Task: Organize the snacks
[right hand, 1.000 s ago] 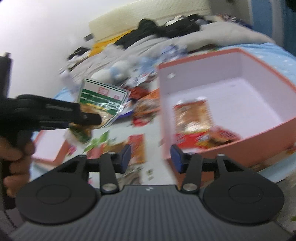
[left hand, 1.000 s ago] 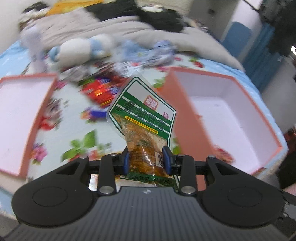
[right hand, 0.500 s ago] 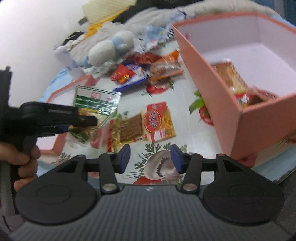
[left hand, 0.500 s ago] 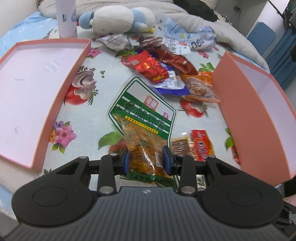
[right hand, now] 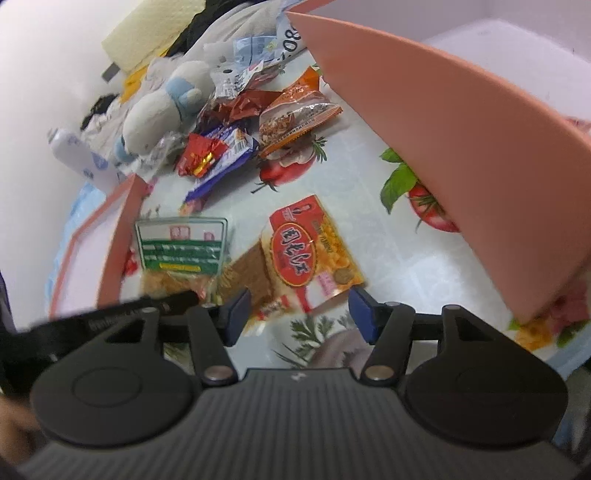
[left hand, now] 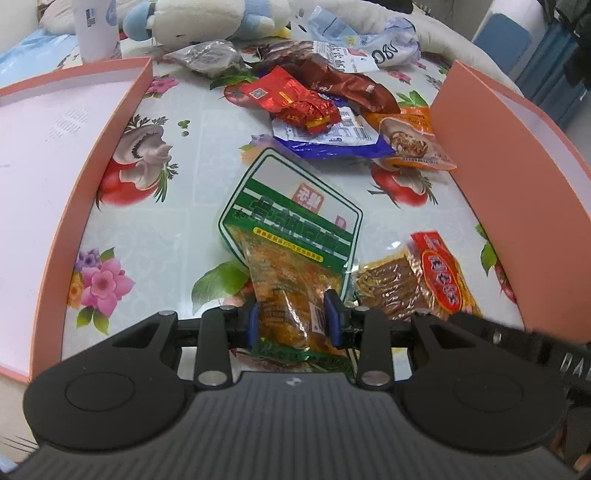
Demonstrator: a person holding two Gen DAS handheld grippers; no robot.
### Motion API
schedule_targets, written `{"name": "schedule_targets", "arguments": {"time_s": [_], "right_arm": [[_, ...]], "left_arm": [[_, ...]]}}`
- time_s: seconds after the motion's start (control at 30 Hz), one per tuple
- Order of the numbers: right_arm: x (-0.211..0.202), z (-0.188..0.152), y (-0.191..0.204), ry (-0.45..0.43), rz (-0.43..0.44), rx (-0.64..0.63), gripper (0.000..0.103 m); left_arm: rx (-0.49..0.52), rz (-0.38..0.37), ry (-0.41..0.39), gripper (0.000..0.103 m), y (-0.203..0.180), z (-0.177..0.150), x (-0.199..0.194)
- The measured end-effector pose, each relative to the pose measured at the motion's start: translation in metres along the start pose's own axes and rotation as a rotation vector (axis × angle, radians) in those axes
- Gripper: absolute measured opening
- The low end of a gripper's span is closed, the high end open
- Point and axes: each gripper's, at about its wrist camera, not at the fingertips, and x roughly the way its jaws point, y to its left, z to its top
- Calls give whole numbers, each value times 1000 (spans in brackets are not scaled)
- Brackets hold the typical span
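Note:
My left gripper is shut on a green-and-white snack packet, held low over the flowered tablecloth; the packet also shows in the right wrist view. My right gripper is open and empty, just above a red-and-orange snack packet lying flat, which also shows in the left wrist view. A pile of loose snacks lies further back between two salmon boxes. The left box is shallow. The right box is taller.
A white and blue plush toy, a white bottle and crumpled wrappers sit at the back of the table. Bedding and clothes lie beyond. The right box's wall stands close to my right gripper's right side.
My left gripper has lowered with the green packet toward the tablecloth. My right gripper has come away from the right box, dropped to the red-and-orange packet and opened wider.

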Motion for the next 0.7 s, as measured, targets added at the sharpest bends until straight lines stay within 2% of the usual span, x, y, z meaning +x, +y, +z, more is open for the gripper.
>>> {"name": "schedule_targets", "arguments": {"time_s": [0.13,0.33,0.7], "right_arm": [[7,5,-1,0,44,62,60],[22,13,6,10,97,84,60],[39,25,1,24,180,155,49]], "left_arm": [[27,9,-1,39,-2,-1,2],[21,-6,2,39,1,0,2],[11,-14,0,39,2,-1,2]]}}
